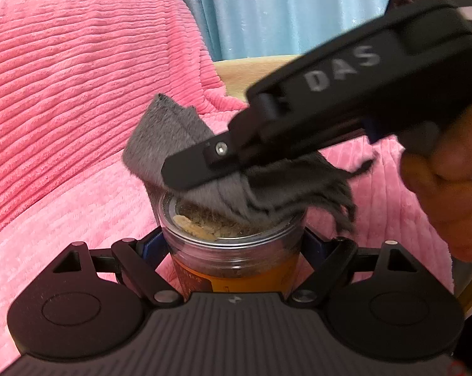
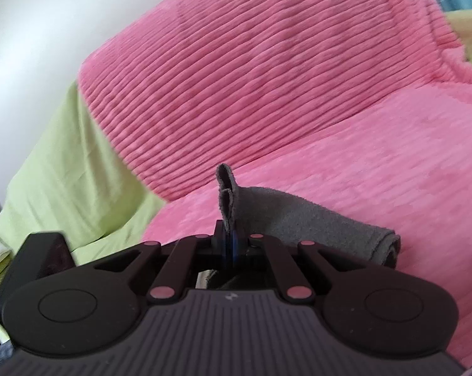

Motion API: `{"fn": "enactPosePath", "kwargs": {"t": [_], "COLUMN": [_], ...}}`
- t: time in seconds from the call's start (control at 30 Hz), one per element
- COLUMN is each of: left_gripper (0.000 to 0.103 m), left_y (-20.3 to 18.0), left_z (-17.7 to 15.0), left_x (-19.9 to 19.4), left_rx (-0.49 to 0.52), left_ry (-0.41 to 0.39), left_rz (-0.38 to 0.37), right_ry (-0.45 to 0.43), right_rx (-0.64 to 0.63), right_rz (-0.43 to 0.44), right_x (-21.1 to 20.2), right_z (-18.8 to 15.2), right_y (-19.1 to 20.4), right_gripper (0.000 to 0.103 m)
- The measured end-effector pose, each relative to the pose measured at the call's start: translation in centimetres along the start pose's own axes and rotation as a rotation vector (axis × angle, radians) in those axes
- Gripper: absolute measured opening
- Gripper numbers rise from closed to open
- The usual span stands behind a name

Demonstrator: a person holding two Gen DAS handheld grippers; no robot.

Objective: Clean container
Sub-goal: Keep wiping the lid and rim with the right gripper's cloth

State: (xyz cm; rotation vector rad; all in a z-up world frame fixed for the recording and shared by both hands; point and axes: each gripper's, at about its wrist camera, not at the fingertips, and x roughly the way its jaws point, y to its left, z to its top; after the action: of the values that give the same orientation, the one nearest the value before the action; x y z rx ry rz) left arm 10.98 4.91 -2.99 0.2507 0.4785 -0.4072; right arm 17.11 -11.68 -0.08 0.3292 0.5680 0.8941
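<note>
Over a pink blanket, a clear jar is clamped by the left hand-held gripper; a grey cloth, pinched in the right hand-held gripper, is pressed onto the jar's lid.

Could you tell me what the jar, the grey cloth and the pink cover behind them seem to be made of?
The jar looks like clear glossy plastic, possibly glass: its contents show through, and an orange label wraps it. The cloth, pinched in the right gripper, seems a soft, matte microfibre or suede-like fabric with a short nap and frayed edge. The cover looks like plush ribbed fleece, judging by its fuzzy ridges.
</note>
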Motion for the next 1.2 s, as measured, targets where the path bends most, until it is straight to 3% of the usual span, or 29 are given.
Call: {"fn": "enactPosePath", "kwargs": {"t": [0.27, 0.5, 0.8, 1.2], "left_gripper": [0.085, 0.085, 0.085, 0.085], "left_y": [1.0, 0.1, -0.3, 0.2], "left_z": [0.2, 0.4, 0.0, 0.3], "left_x": [0.2, 0.4, -0.3, 0.1], "left_rx": [-0.001, -0.020, -0.027, -0.028], "left_ry": [-0.002, 0.003, 0.006, 0.006], "left_rz": [-0.008, 0.003, 0.008, 0.001], "right_ry": [-0.017, 0.054, 0.090, 0.025], "right_rx": [0.047, 0.043, 0.032, -0.013], "right_rz": [-0.053, 0.035, 0.118, 0.017], "right_x": [-1.9, -3.5, -1.8, 1.2], "right_z": [0.5, -0.1, -0.5, 0.4], "right_y": [-2.2, -2.4, -0.4, 0.7], "right_gripper": [0.001, 0.001, 0.001, 0.001]}}
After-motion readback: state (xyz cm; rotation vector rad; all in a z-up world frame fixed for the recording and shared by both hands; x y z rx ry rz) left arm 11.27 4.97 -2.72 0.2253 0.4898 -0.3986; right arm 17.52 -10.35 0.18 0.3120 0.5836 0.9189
